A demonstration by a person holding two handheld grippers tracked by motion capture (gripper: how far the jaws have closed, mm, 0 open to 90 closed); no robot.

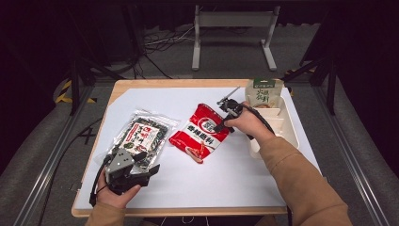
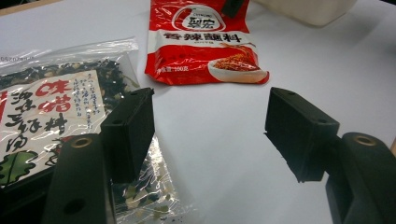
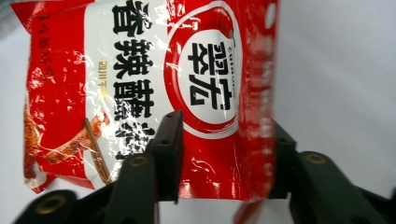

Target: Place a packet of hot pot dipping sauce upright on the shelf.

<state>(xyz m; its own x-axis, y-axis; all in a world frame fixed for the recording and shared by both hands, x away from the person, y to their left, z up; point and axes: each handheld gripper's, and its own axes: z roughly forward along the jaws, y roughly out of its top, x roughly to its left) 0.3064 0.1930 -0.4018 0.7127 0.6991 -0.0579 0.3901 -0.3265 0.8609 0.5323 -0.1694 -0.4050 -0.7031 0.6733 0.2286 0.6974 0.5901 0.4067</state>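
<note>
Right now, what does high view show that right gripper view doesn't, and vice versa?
High view's extras: dark seaweed packet, left gripper at its near corner, white tray, green pouch at its far end.
Right gripper view's extras: close look at the right gripper, jaws straddling the red packet, whose edge curls up against one jaw.
Shared: red packet, white table top.
</note>
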